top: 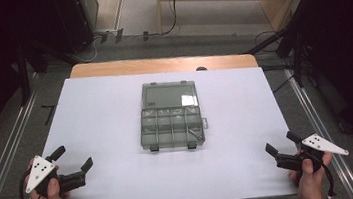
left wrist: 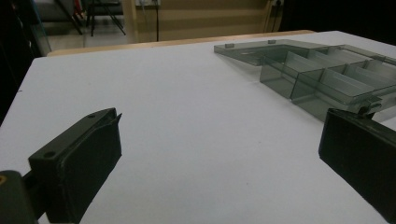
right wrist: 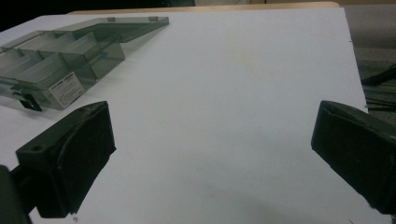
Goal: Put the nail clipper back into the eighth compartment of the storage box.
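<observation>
From the high view, your compartment box (top: 171, 114) lies in the middle of the white tabletop (top: 106, 117), its lid swung back flat toward the far edge and the divided tray toward you. It lies square to you, probably so that either hand can reach the latch side on the near wall. Your left gripper (top: 75, 165) sits near the table's near left corner and your right gripper (top: 280, 144) near the near right corner. Both are well apart from the box, angled inward at it like a rest pose before the reach. Each has its jaws spread wide and nothing between them.

In the left gripper view, your two black jaws stand far apart at the bottom corners with bare tabletop (left wrist: 187, 121) between them. The box (left wrist: 322, 74) lies ahead and to the right, its clear dividers visible; the compartments look empty, though I can't be sure.

In the right gripper view, the jaws are just as wide and grip nothing. The box (right wrist: 60, 60) lies up and to the left, with a small white label (right wrist: 66, 89) on its near wall.
</observation>
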A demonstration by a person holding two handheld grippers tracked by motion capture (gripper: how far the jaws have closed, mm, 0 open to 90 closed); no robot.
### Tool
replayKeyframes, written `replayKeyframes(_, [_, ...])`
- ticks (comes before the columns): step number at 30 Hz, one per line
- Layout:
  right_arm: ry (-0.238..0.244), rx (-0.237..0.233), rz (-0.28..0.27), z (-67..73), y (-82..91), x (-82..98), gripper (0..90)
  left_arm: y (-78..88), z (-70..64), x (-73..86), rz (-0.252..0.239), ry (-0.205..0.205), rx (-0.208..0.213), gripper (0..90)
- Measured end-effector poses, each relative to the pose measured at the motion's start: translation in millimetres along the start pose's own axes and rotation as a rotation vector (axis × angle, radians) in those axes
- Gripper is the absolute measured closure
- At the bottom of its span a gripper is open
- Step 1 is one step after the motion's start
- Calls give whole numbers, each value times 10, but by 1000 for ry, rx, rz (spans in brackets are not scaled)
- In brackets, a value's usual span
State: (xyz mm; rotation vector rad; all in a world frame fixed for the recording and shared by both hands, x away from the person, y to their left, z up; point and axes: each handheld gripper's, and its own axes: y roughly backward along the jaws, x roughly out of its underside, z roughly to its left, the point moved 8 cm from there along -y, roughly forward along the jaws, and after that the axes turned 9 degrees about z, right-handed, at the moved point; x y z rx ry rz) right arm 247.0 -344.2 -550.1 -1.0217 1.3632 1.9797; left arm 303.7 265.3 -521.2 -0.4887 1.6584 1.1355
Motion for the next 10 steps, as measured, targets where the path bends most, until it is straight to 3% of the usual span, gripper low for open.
replayKeyframes(10, [-2, -1, 9, 1, -11, 9, 0, -5, 3, -1, -1, 0, -2, 0])
